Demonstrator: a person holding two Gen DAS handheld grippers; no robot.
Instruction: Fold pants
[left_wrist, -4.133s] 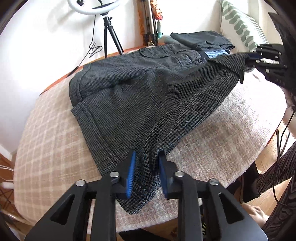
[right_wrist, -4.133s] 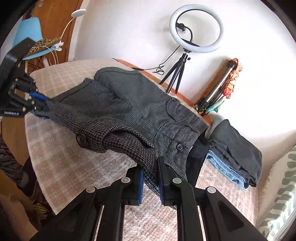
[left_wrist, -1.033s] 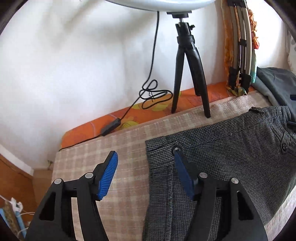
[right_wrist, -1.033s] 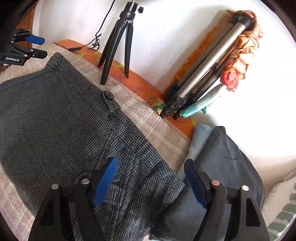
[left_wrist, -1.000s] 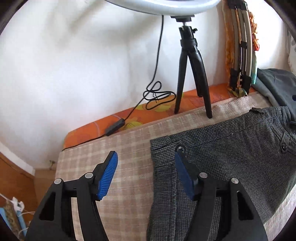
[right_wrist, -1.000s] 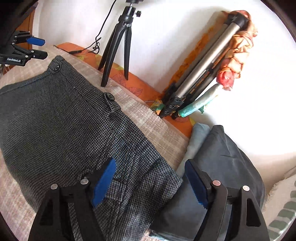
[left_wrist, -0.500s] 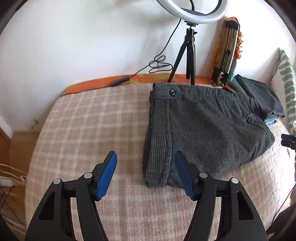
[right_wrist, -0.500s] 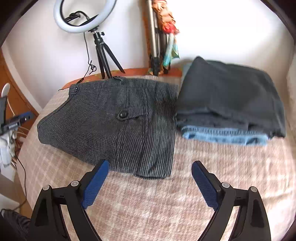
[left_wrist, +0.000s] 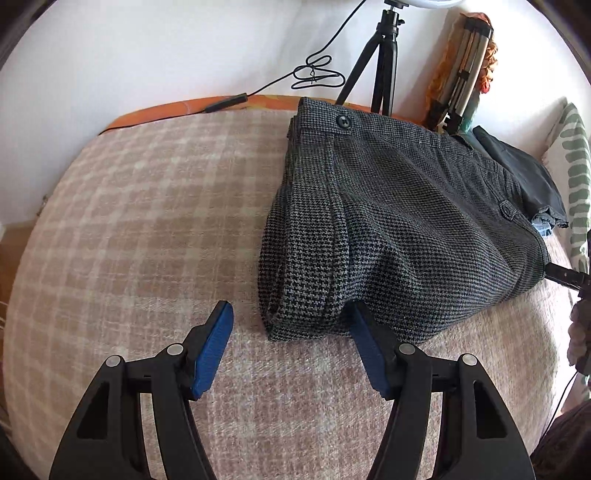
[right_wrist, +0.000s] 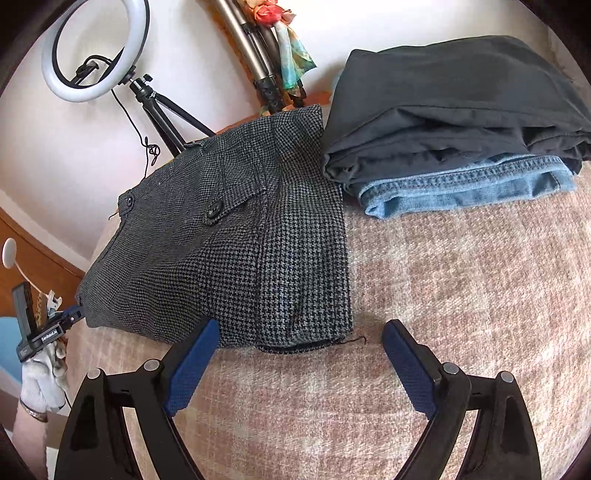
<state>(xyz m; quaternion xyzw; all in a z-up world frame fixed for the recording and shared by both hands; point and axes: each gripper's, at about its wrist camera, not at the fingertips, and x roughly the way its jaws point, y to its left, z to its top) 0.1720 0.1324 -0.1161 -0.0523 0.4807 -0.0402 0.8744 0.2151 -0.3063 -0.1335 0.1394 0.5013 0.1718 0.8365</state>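
The grey houndstooth pants (left_wrist: 388, 229) lie folded in a thick bundle on the pink checked blanket (left_wrist: 129, 221); they also show in the right wrist view (right_wrist: 236, 251). My left gripper (left_wrist: 291, 332) is open, its jaws straddling the bundle's near left corner just above the blanket. My right gripper (right_wrist: 299, 347) is open, its jaws spread wide around the bundle's near right corner. Neither holds cloth. The left gripper also shows in the right wrist view (right_wrist: 70, 317) at the bundle's far end.
A stack of folded dark pants (right_wrist: 454, 99) on blue jeans (right_wrist: 461, 184) lies to the right of the bundle. A ring light on a tripod (right_wrist: 92, 51) and a folded tripod (left_wrist: 461, 77) stand at the back wall. A green-striped pillow (left_wrist: 576, 177) lies far right.
Both grippers let go of the pants after folding them over, pulled back, and have now come down close to the bundle's near corners, still open.
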